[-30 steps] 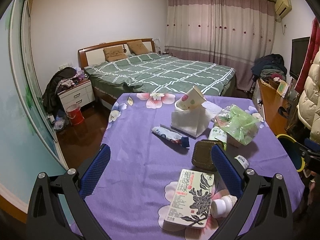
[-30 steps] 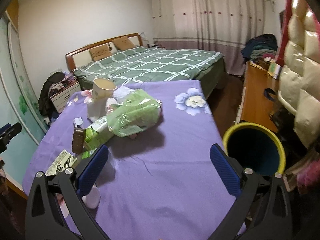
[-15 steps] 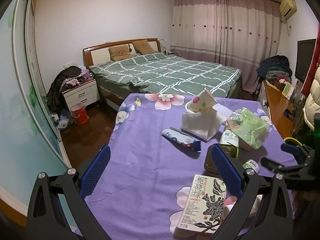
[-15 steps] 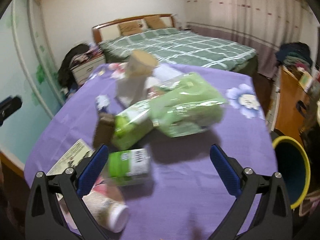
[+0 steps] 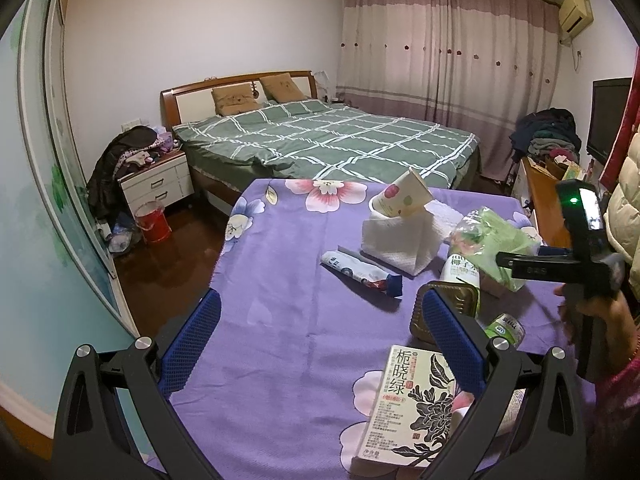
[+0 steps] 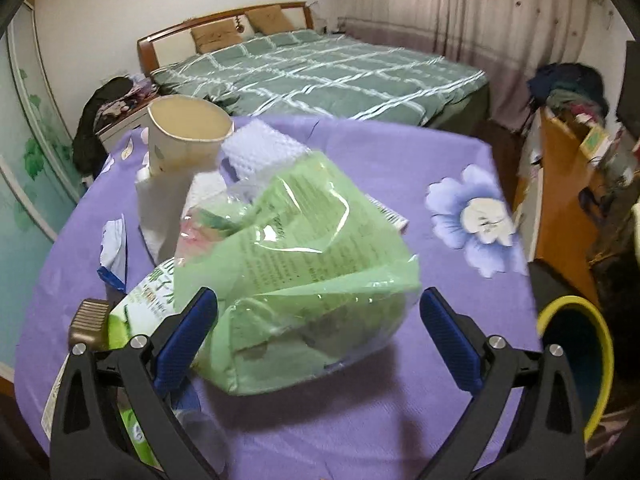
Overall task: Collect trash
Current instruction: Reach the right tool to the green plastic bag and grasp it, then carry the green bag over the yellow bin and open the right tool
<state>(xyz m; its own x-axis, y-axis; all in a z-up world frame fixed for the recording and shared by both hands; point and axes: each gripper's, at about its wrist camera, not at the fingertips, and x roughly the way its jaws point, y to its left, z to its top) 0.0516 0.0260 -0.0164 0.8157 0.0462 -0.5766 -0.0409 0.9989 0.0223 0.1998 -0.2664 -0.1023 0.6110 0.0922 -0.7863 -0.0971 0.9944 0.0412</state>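
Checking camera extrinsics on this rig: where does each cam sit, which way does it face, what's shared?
Left wrist: on the left gripper, facing across the purple table toward the bed; own blue fingers open, plus the person's hand with the other gripper.
Right wrist: on the right gripper, low over the green plastic bag; own fingers open, straddling it.
Shared: bag, paper cup, bed.

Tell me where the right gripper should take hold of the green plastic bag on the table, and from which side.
Probably the near bulging end of the green plastic bag, approached head-on and low from the table's near edge. The right gripper is open and already straddles that end, and the crinkly film should bunch between the pads. The far end leans against the paper cup.
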